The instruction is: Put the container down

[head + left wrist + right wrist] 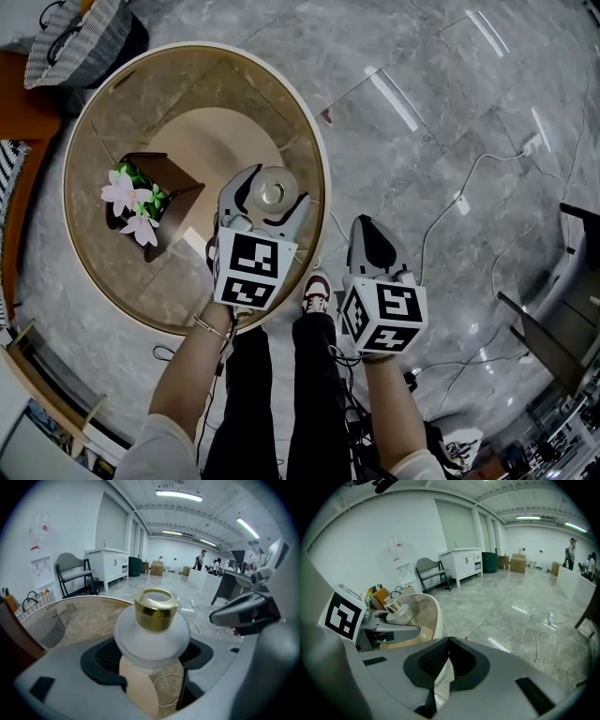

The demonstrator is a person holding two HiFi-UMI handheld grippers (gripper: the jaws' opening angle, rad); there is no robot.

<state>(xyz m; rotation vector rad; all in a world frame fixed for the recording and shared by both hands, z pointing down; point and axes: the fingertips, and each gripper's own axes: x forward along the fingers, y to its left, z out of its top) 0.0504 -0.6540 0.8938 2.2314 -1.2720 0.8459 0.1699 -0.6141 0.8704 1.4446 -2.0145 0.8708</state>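
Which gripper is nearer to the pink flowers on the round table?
Left. The left gripper, holding the gold-capped container, is above the table beside the pink flowers; the right gripper is beyond the table's rim, above the floor.

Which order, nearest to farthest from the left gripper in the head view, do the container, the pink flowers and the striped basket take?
1. The container: held between the jaws of the left gripper.
2. The pink flowers: on the table, to the gripper's left.
3. The striped basket: off the table, in the top-left corner.
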